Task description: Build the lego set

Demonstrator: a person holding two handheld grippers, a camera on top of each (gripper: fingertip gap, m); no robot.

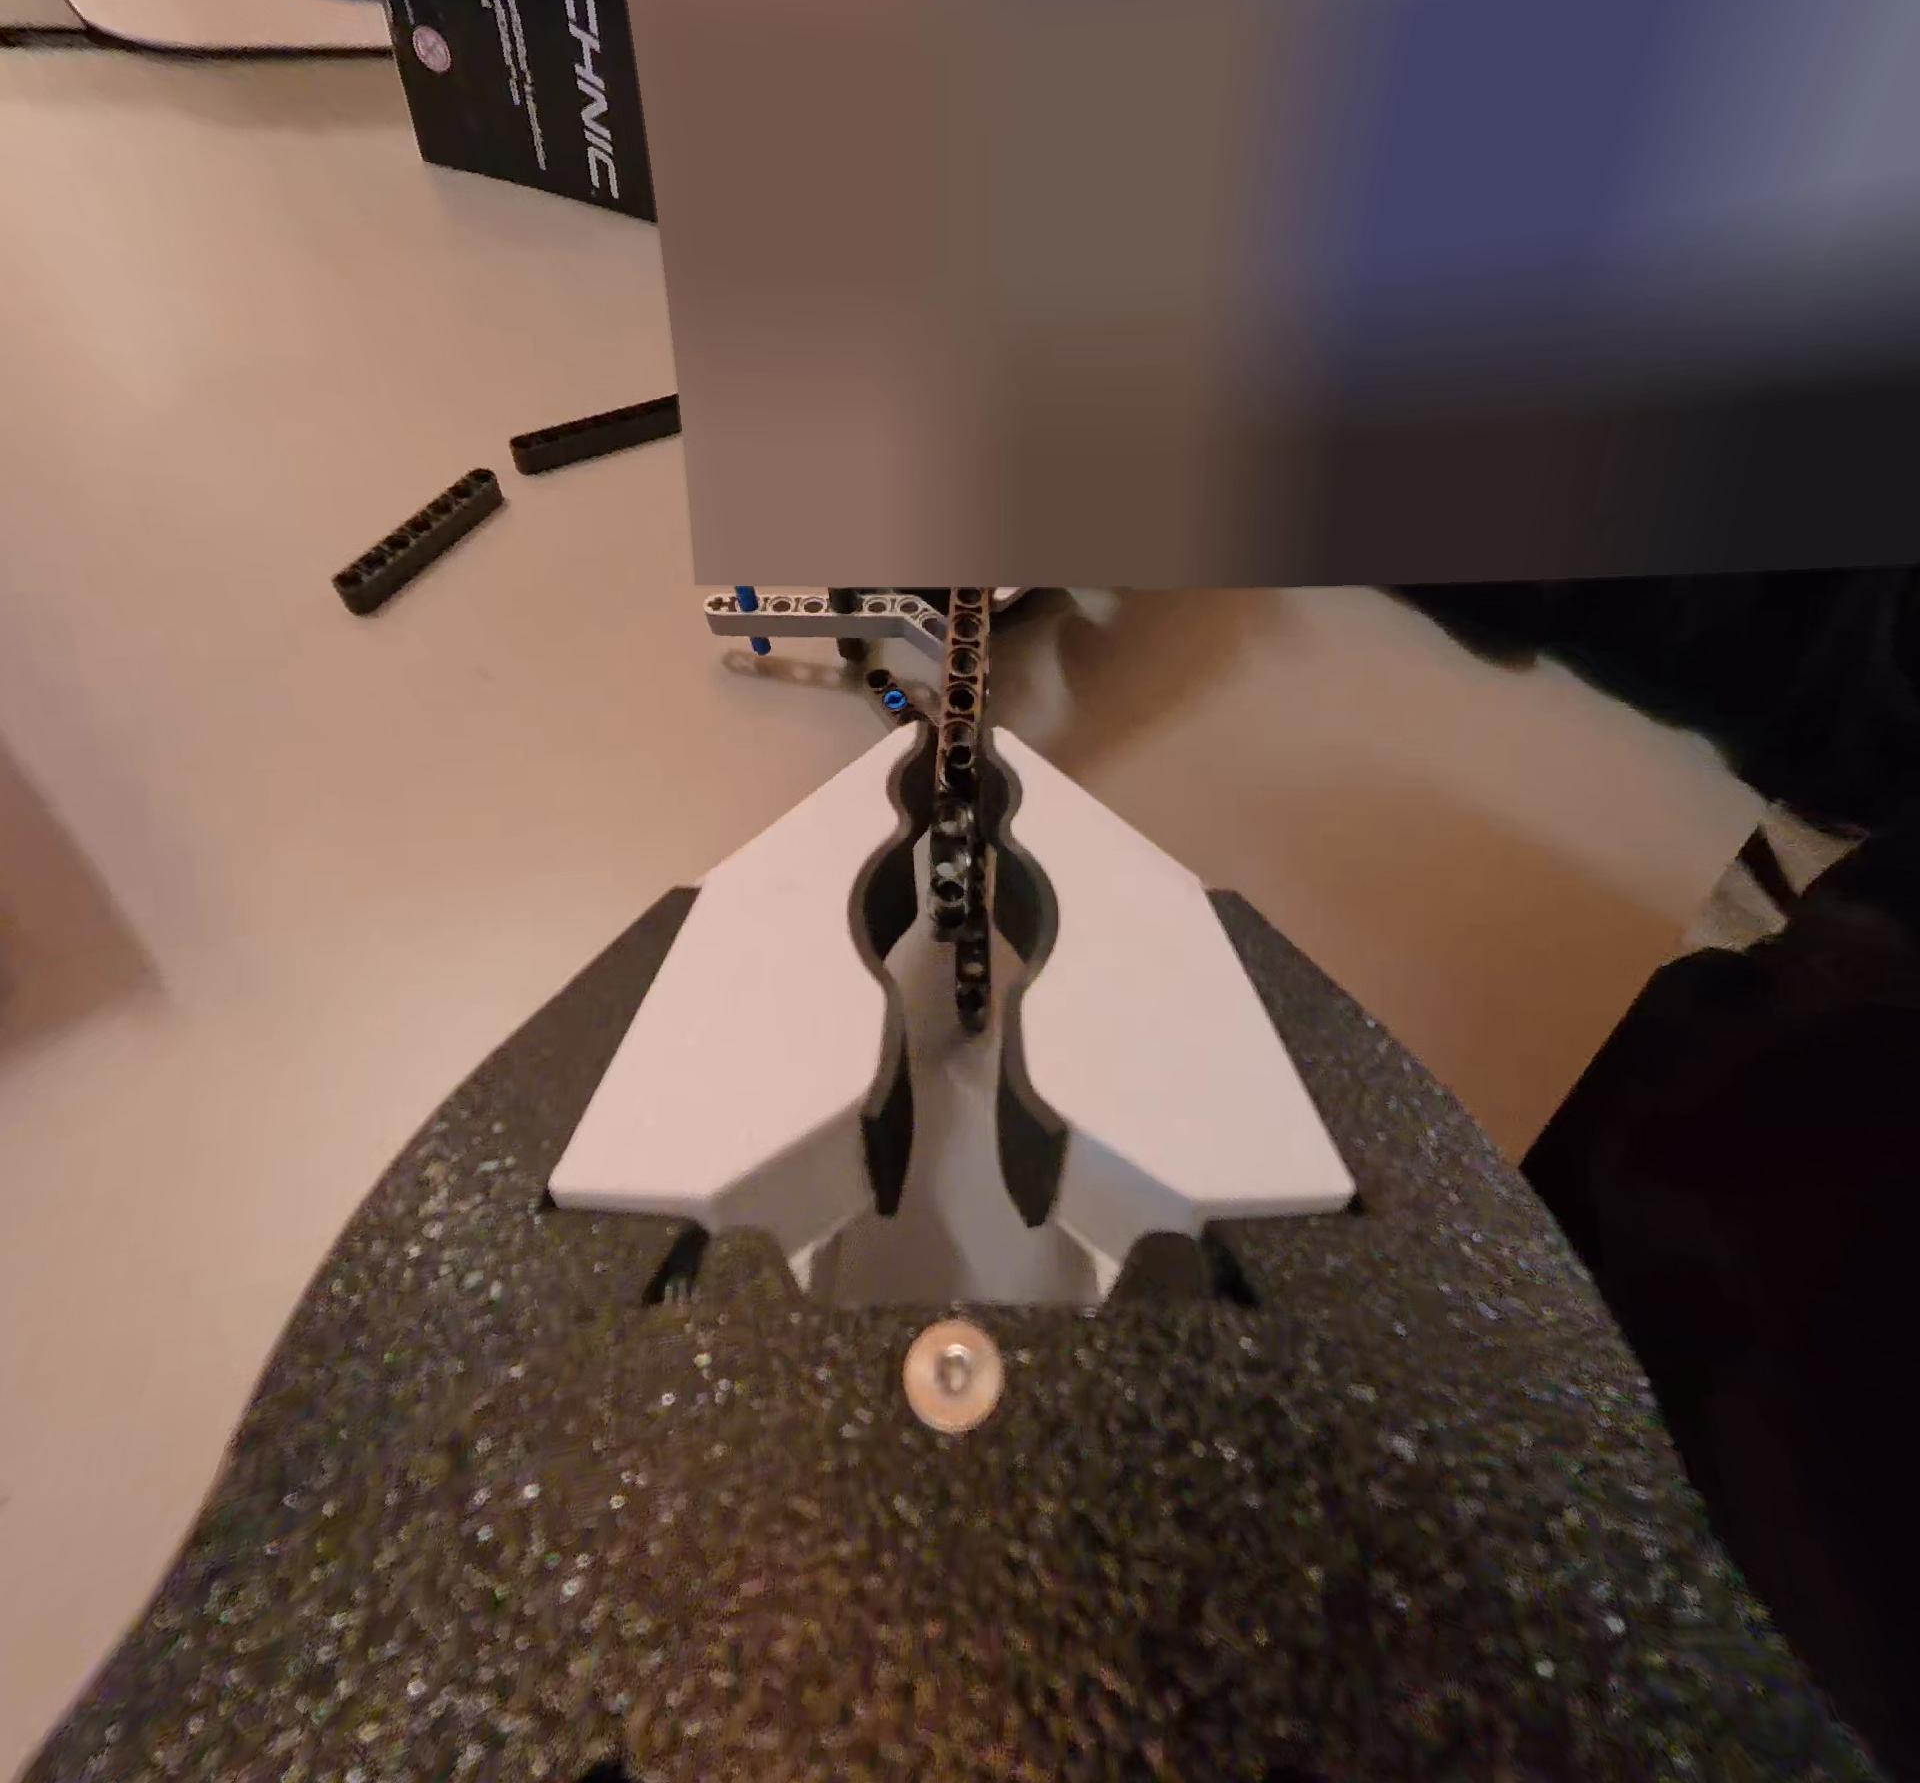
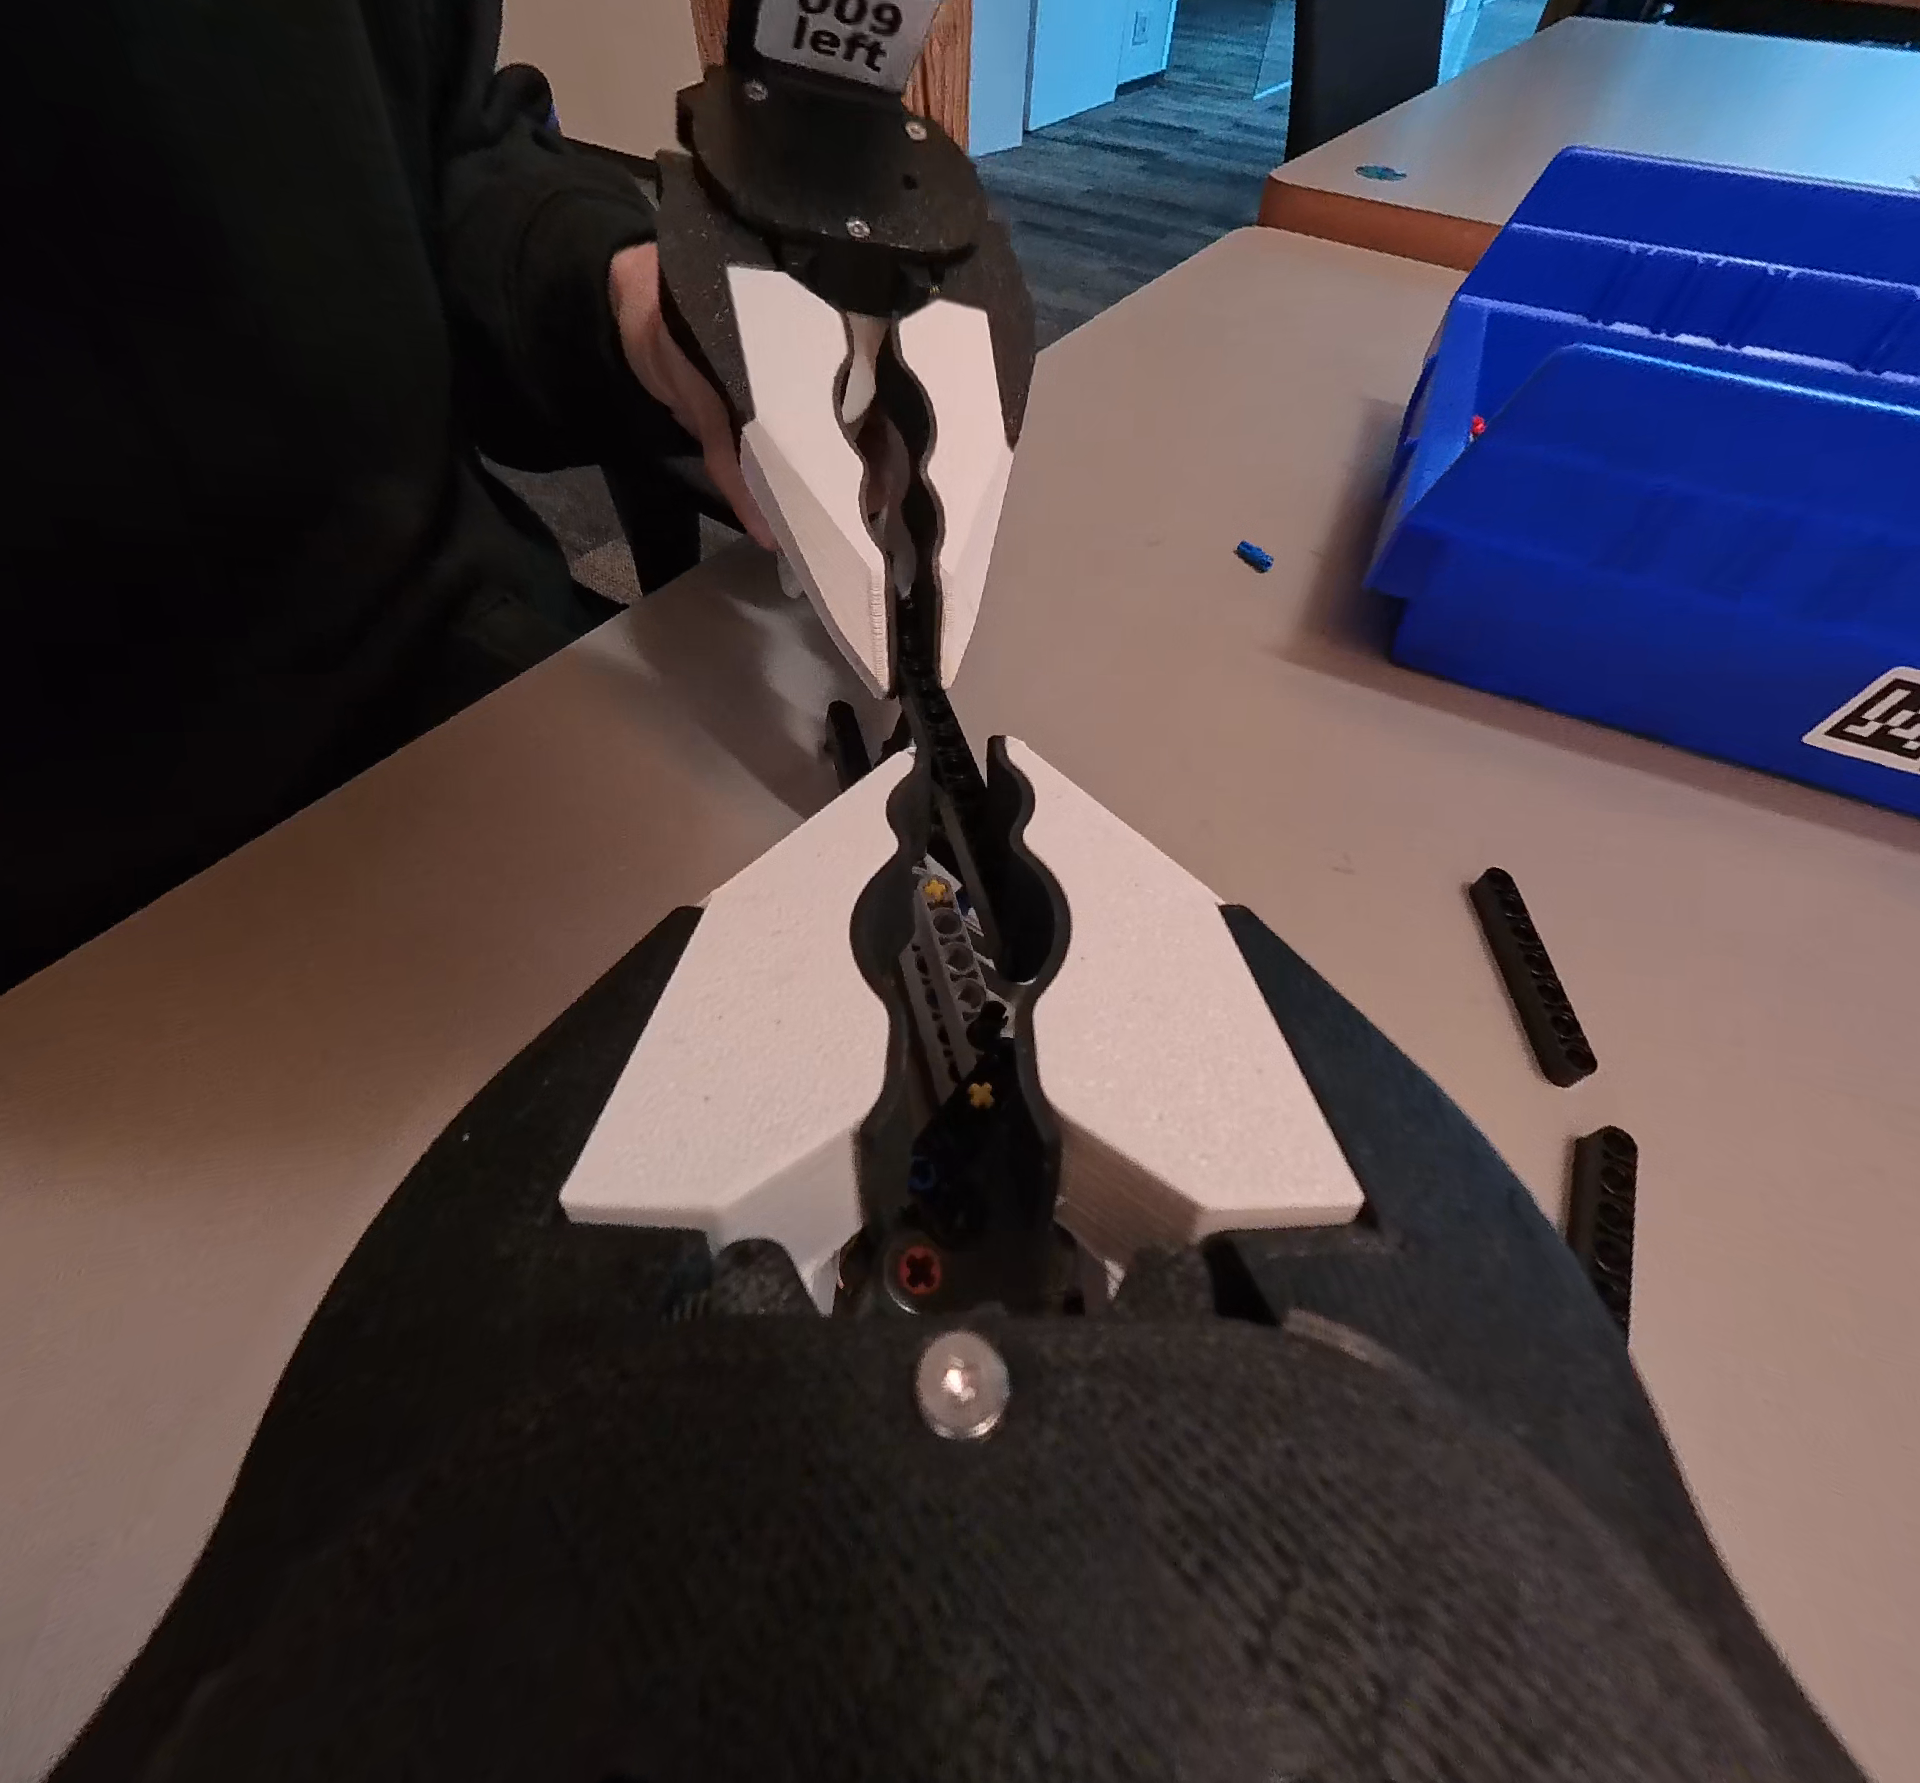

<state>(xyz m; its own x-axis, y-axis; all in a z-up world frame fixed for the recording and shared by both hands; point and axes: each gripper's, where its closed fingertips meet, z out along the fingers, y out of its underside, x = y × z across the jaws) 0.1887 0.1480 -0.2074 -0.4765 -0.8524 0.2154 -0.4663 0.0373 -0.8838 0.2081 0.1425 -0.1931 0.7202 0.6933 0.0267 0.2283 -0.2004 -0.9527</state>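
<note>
My left gripper is shut on a long black holed beam, gripped edge-on between the white fingers. In the right wrist view the left gripper comes down from above, and the black beam runs from it into my right gripper. The right gripper is shut on a small assembly of a grey holed beam, black parts and yellow axle ends. The beam's far end meets the assembly between the right fingers; the joint itself is hidden. The grey assembly, with a blue pin, shows past the left fingertips.
Two loose black beams lie on the beige table; they also show in the right wrist view. A black box stands at the back. Blue bins and a small blue pin are on the right. A person in a black sleeve sits at the table edge. Less than 4 cm separates the two grippers' tips. The small blue pin is about 20 cm from both grippers' fingertips.
</note>
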